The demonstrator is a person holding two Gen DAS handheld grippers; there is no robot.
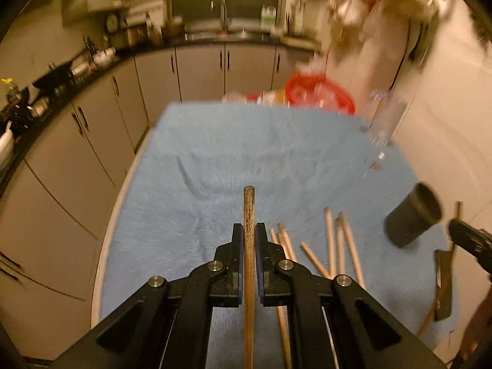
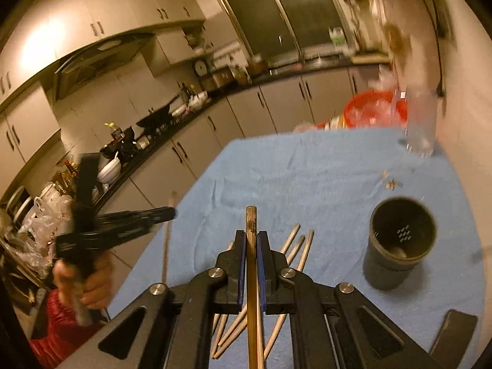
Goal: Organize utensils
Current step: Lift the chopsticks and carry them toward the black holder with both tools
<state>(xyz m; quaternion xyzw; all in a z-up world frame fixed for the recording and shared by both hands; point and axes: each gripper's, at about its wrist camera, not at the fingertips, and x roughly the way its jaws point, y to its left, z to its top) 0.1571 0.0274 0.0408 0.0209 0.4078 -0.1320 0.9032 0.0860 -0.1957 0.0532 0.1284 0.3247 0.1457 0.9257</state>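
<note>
My left gripper (image 1: 249, 230) is shut on a wooden chopstick (image 1: 248, 215) and holds it above the blue towel (image 1: 246, 147). My right gripper (image 2: 251, 240) is shut on another wooden chopstick (image 2: 251, 220). Several loose chopsticks (image 1: 335, 243) lie on the towel to the right of the left gripper; in the right wrist view they lie under the right gripper (image 2: 295, 243). A dark cylindrical holder (image 2: 399, 240) stands upright on the towel at the right, open end up. It also shows in the left wrist view (image 1: 412, 218). The left gripper shows at the left of the right wrist view (image 2: 172, 212).
A clear glass (image 2: 421, 123) stands at the towel's far right corner. A red basket (image 2: 372, 110) sits behind the far edge. Kitchen cabinets and a cluttered counter (image 2: 147, 123) run along the left. A dark flat object (image 1: 442, 283) lies at the right.
</note>
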